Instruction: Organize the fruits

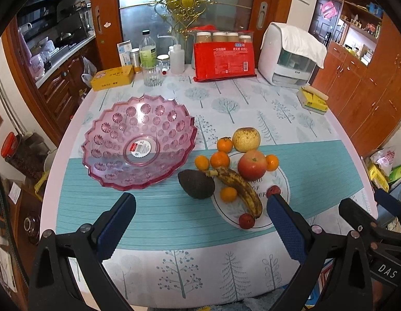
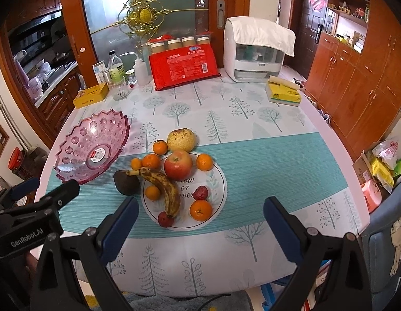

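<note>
An empty pink glass bowl (image 1: 138, 142) (image 2: 93, 146) stands on the table's left side. To its right lie a spotted banana (image 1: 239, 190) (image 2: 163, 188), a red apple (image 1: 252, 164) (image 2: 178, 164), a dark avocado (image 1: 196, 184) (image 2: 126, 182), a yellow pear (image 1: 246, 136) (image 2: 181, 140), several small oranges (image 1: 220, 159) (image 2: 201, 210) and small red fruits (image 1: 246, 220) (image 2: 200, 193). My left gripper (image 1: 200, 202) is open and empty, hovering in front of the bowl and avocado. My right gripper (image 2: 200, 204) is open and empty, in front of the fruit.
At the table's back stand a red package (image 1: 223, 59) (image 2: 183, 67), a white appliance (image 1: 291, 54) (image 2: 255, 54), bottles and a glass (image 1: 151, 73), a yellow tin (image 1: 112, 77) and a yellow tissue pack (image 2: 283, 92). Wooden cabinets (image 2: 356, 77) stand to the right.
</note>
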